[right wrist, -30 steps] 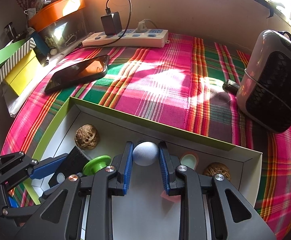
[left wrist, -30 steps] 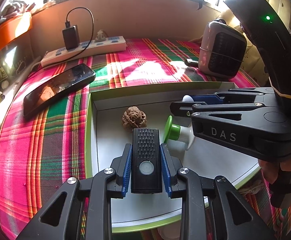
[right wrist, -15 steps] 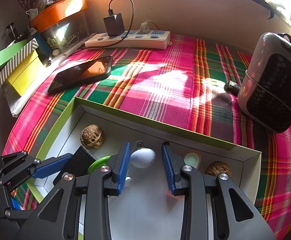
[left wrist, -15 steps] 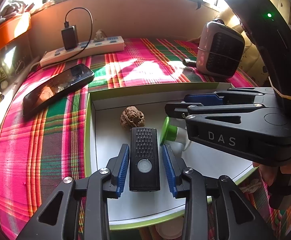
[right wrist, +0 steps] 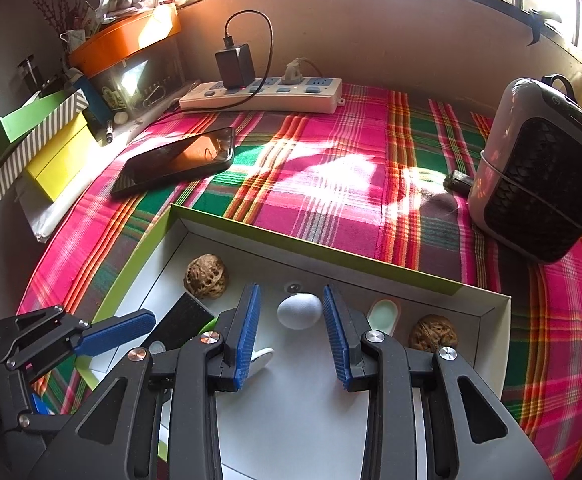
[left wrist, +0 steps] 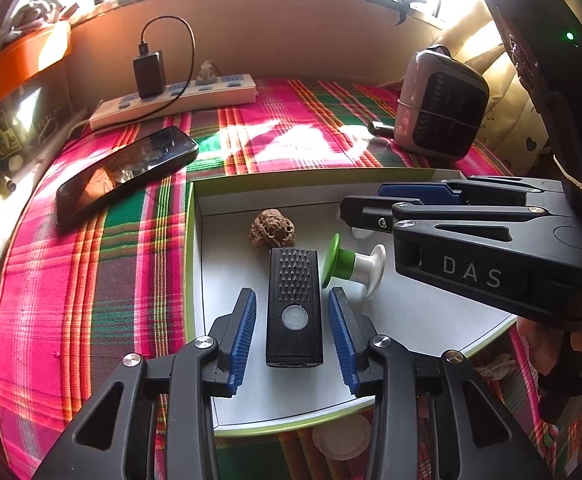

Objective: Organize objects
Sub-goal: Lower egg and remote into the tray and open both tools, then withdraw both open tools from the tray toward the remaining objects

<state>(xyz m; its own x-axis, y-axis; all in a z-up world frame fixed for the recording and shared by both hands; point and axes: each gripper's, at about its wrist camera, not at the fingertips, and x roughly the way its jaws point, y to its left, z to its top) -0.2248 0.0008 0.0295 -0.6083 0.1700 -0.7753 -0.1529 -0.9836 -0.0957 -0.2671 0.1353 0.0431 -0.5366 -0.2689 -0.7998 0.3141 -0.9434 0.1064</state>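
flashlight (left wrist: 294, 306) lies flat in the box (left wrist: 193, 240), between my left gripper (left wrist: 293, 334) jaws, which are opening clear of it. egg (right wrist: 300, 311) rests between my right gripper (right wrist: 291, 334) jaws, parted, not touching. both look delivered.

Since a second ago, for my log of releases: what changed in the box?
Both grippers let go: the left gripper, its jaws opening, released the black device; the right gripper released the white egg-shaped thing. Both lie in the box. Walnuts, phone unchanged.
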